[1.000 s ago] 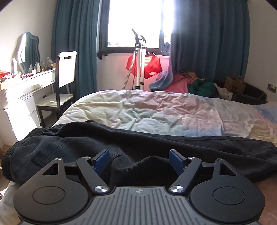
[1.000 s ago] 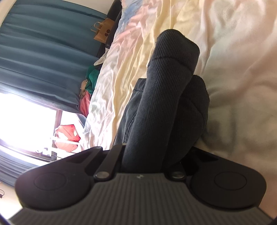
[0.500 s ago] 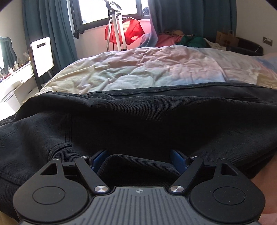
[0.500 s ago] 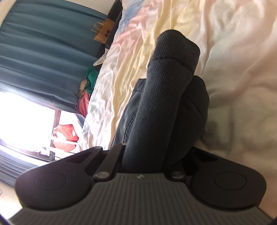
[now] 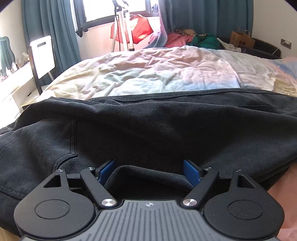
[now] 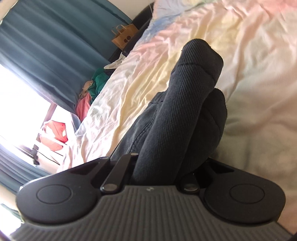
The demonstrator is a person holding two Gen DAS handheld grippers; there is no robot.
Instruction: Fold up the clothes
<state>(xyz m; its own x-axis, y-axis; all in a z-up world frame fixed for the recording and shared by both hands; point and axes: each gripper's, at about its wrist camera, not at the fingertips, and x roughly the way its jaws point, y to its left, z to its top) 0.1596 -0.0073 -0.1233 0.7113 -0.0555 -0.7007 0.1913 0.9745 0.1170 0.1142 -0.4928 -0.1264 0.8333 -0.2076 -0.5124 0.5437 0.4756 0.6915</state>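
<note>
While your right gripper [image 6: 167, 166] pinches 2 cuffs [image 6: 200, 61], the trousers [image 5: 148, 126] run left-right — left gripper [image 5: 148, 166], spread wide, straddles their near ribbed edge.

A wide bed [image 5: 148, 74] with a crumpled pastel sheet fills the room. Behind the bed, a bright window [image 5: 115, 9] stands between dark teal curtains [image 5: 50, 27]. Left of the bed stand a white chair [image 5: 42, 55] and a white dresser [image 5: 11, 83]. A brown paper bag [image 5: 241, 39] sits behind the bed, on the right.
</note>
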